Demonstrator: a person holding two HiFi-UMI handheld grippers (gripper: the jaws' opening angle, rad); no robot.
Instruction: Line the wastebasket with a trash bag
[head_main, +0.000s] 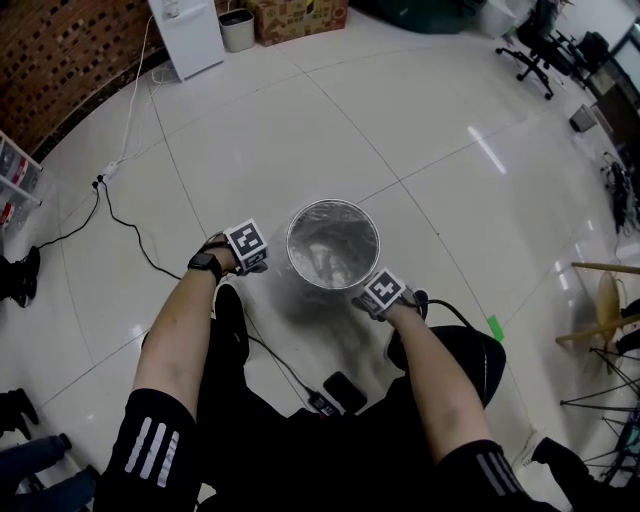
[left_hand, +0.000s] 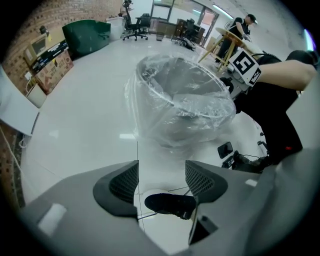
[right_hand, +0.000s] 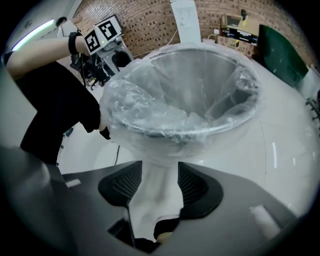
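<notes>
The right claw (right_hand: 160, 175) grips a fold of the bag (right_hand: 180, 95). The fold hangs down right in front of it. The left claw (left_hand: 161, 175) is open and holds nothing. The basket (head_main: 290, 245) stands between the two claws, near the left one but not touching it. There is one basket, one bag and two claws. The basket stands straight up on the floor (head_main: 300, 120), mouth on top. The bag sits inside, with its edge folded out over the rim.

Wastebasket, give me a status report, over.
Left tongs open, empty, beside the wastebasket. Right tongs shut on trash bag slack below the rim. Bag draped over the rim, wastebasket upright. Nothing in the way.
</notes>
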